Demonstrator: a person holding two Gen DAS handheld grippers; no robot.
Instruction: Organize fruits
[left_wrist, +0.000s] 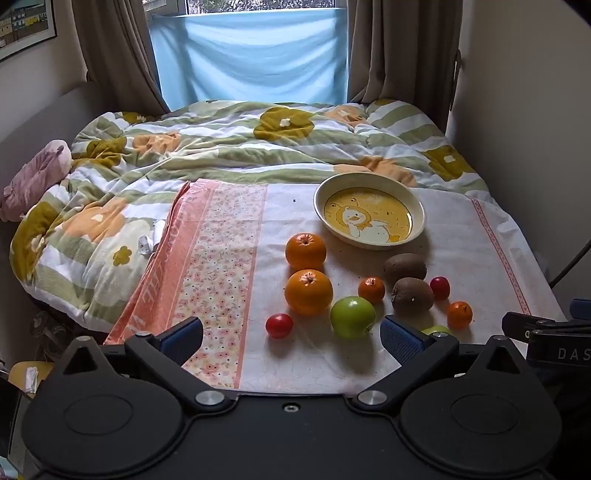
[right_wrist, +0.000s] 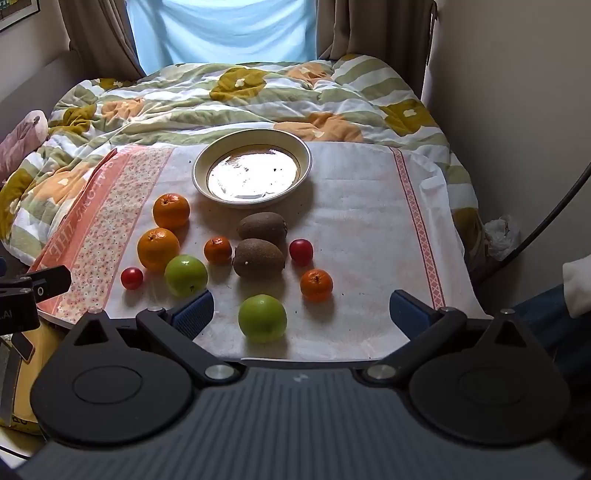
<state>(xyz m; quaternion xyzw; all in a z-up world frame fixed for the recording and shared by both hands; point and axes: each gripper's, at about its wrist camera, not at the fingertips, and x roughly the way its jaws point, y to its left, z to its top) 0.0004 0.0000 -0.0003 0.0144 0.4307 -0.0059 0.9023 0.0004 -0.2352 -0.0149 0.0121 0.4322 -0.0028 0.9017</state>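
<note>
Fruit lies loose on a white and pink cloth on a bed. Two oranges, two kiwis, two small mandarins, two red tomatoes and two green apples sit in front of an empty cream bowl. My left gripper stands open above the cloth's near edge, nothing between its fingers. My right gripper is open too, the nearest green apple lying below between its blue pads, apart from them.
A rumpled flowered quilt covers the bed behind the cloth. Walls close in on the right and left. A pink bundle lies at the left. The other gripper's black frame shows at each view's edge.
</note>
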